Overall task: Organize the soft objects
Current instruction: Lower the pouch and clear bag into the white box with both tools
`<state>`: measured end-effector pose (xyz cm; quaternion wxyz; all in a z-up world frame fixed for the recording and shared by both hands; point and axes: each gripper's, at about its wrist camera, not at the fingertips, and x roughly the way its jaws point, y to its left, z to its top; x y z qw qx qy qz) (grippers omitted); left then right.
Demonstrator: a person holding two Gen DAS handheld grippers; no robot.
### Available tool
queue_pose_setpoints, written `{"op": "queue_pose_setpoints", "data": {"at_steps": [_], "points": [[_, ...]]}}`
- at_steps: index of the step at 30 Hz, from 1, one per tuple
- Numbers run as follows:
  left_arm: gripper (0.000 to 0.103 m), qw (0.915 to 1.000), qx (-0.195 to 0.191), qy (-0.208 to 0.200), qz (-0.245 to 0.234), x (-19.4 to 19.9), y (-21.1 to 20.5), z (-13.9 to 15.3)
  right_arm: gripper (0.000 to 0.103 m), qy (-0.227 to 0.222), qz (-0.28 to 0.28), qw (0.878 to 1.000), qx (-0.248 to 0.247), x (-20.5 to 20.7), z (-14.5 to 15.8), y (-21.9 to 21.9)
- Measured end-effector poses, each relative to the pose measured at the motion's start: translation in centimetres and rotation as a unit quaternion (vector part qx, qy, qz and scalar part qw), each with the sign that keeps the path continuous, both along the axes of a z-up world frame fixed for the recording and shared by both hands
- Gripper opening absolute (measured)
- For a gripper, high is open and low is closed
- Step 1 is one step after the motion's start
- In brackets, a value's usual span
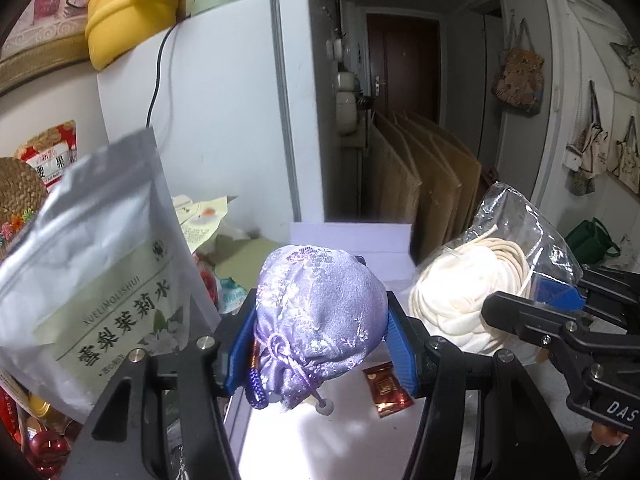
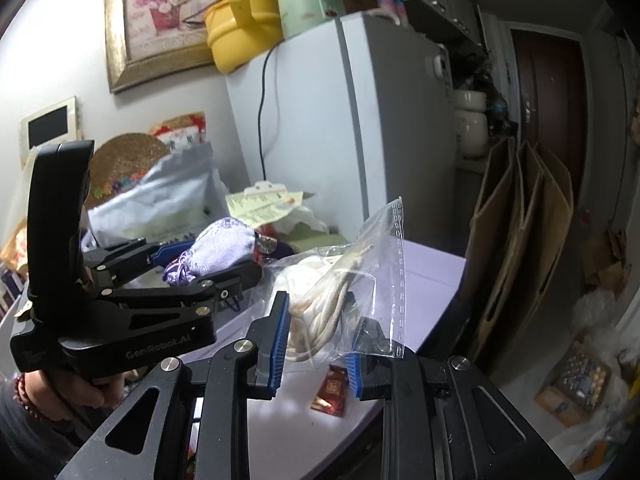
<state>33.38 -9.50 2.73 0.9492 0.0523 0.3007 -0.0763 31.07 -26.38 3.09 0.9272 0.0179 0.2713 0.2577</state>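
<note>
My left gripper [image 1: 320,320] clamped the lilac brocade pouch [image 1: 316,320] between its blue pads, held clear above the white table [image 1: 320,440]. My right gripper [image 2: 316,354] pinched the clear plastic bag [image 2: 352,276] of coiled cream cord, also raised, just beside the pouch. A red sachet [image 2: 330,390] lay on the table near its front edge, below both grippers
</note>
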Motion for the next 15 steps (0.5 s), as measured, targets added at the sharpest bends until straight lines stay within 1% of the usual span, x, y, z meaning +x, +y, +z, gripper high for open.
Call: {"op": "queue_pose_setpoints", "data": {"at_steps": [3,7,15], "points": [[0.058,0.9999,0.006,0.009,0.006,0.9,0.0,-1.1,0.025,0.010,0.001,1.000,0.000,1.0,-1.1,0.3],[0.058,0.9996,0.005,0.027,0.010,2.0,0.2,-2.5,0.025,0.026,0.002,1.000,-0.002,1.9,-2.6,0.5],[0.058,0.9978,0.025,0.062,0.006,2.6,-0.6,-5.8,0.025,0.059,0.001,0.998,-0.016,3.0,-5.3,1.0]]}}
